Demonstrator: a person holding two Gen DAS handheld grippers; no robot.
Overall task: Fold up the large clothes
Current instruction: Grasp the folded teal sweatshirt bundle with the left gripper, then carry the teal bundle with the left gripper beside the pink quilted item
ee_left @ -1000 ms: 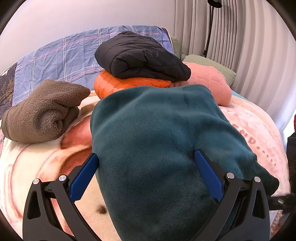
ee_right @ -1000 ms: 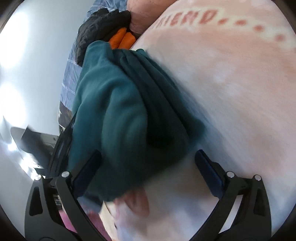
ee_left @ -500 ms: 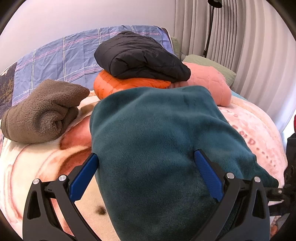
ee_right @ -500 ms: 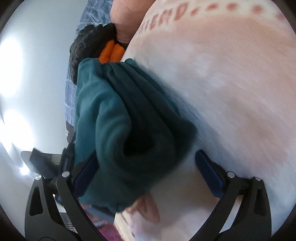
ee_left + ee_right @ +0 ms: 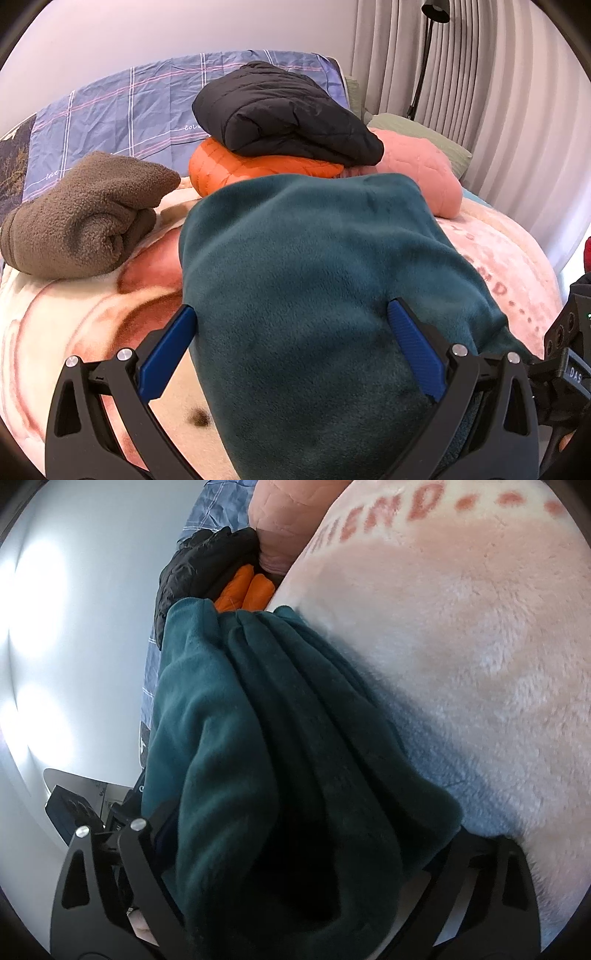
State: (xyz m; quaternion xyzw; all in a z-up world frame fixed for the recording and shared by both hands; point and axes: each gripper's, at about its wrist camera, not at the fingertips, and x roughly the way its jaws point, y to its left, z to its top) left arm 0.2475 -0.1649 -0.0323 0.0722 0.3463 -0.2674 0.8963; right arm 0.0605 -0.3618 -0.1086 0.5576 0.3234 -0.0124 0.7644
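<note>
Sliding your right tongs (image 5: 295, 878) deeper, fingertips now buried in teal fleece (image 5: 325, 280); left tongs (image 5: 291, 347) wide open astride it—grab next.

Home bedroom, blanket-covered bed (image 5: 74, 314), pillows (image 5: 417, 129), curtains (image 5: 480, 74), floor lamp (image 5: 424, 55)

Teal garment (image 5: 325, 295) matt plush fleece; brown bundle (image 5: 85, 214) nubby fleece; black jacket (image 5: 284, 114) quilted, possibly nylon.

Right claw (image 5: 295, 849) fingertips buried under teal fleece (image 5: 280, 775); grip unreadable. Fleece near edge cut off.
</note>
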